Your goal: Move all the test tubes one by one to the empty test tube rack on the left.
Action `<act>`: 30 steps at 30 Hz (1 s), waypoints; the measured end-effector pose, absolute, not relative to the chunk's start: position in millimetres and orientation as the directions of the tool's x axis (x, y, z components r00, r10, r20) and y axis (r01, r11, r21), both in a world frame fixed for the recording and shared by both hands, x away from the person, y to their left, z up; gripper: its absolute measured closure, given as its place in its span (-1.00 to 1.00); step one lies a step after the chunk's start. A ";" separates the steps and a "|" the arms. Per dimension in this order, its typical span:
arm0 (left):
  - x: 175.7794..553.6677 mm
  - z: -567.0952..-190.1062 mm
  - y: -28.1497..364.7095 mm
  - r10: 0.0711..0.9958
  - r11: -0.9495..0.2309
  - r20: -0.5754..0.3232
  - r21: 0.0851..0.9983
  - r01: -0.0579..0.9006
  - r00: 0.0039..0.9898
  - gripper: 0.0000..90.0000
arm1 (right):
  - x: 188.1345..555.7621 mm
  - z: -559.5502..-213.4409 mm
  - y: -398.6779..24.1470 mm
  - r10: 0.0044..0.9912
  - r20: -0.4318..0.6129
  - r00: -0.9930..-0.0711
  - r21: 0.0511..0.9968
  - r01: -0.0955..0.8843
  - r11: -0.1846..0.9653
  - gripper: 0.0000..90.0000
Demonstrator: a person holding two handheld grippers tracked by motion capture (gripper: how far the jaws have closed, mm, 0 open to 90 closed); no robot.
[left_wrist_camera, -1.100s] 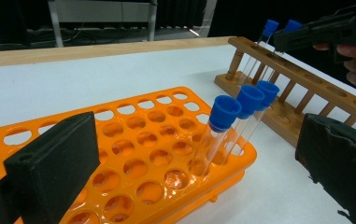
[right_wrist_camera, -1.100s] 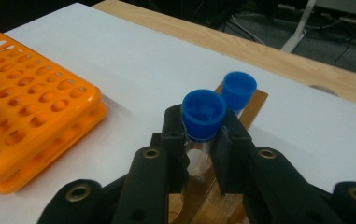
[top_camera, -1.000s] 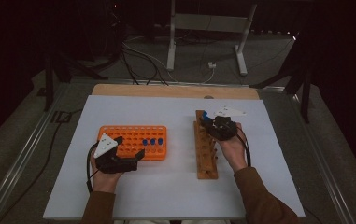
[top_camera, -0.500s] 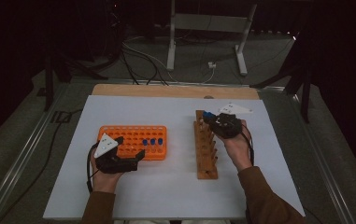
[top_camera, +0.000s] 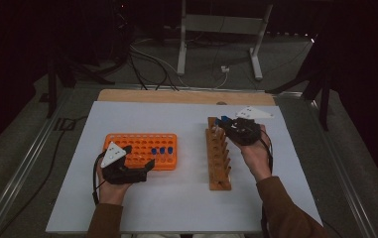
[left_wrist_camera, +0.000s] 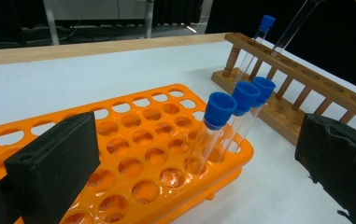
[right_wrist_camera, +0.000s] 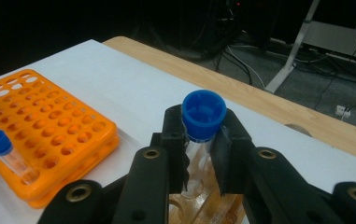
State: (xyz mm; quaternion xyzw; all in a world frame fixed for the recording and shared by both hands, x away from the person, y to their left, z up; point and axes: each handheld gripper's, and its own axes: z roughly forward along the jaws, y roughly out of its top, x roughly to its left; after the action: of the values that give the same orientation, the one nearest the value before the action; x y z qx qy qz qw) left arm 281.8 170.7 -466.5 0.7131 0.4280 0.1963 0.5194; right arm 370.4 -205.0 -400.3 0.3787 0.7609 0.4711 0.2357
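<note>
Here the right claw (right_wrist_camera: 202, 154) pinches a clear glass tube with a blue cap (right_wrist_camera: 203, 122), held upright just above the far end of the wooden rack (top_camera: 219, 157). The orange plastic rack (top_camera: 142, 150), where three capped tubes (left_wrist_camera: 234, 114) stand, lies to its left. The left claw (top_camera: 136, 169) gapes wide at that rack's near edge, holding nothing.
</note>
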 end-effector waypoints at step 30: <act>279.9 -462.9 166.2 0.809 -0.096 -0.156 0.916 0.390 0.567 -0.97 | 336.7 -397.4 -171.8 0.678 0.009 -0.735 0.881 0.327 0.343 0.70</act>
State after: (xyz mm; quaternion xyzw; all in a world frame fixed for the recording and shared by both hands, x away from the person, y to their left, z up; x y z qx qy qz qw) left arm 279.9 166.2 -462.9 0.7129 0.4202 0.1998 0.5247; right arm 336.7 -171.8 -397.4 0.3145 0.7987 0.4792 0.1832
